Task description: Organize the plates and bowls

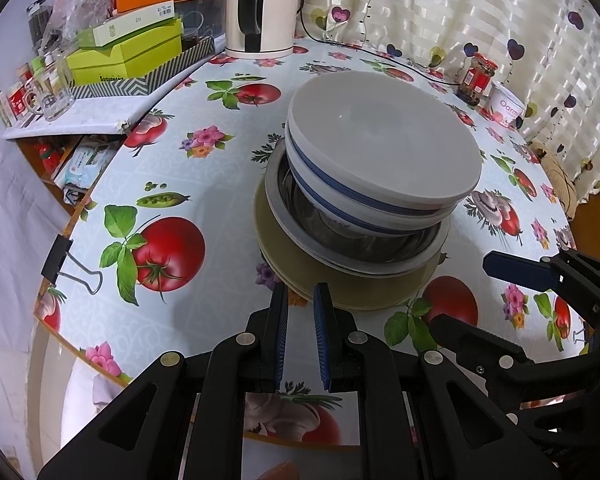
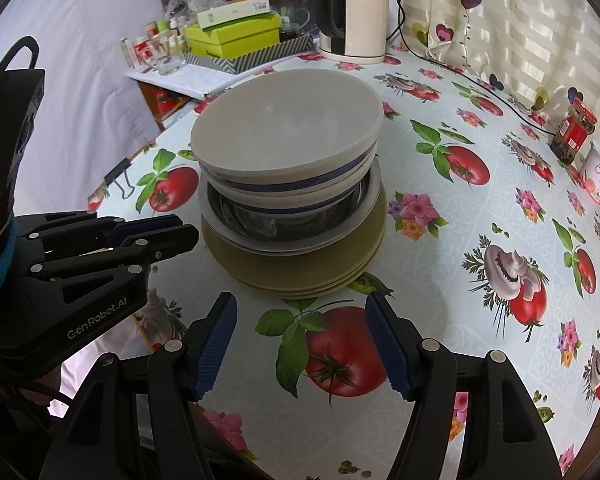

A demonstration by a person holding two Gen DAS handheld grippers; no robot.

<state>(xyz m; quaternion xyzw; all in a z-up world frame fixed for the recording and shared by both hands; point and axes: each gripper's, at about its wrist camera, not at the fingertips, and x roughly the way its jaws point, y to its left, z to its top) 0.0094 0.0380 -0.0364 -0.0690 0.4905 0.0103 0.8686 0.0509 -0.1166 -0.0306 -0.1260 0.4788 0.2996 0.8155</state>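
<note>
Beside plate stack point(image 2: 295, 268), table edge point(image 2: 139, 152).

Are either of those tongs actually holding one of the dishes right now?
No. The left tongs are nearly closed with nothing between them, just short of the plates. The right tongs are wide open over the tablecloth.

Left gripper point(image 1: 302, 292) narrowly parted beside stacked plates point(image 1: 300, 264)

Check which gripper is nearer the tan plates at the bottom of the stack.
Left. The left gripper has its fingertips at the tan plates' near rim, nearly closed. The right gripper sits open, short of the plates, holding nothing.
</note>
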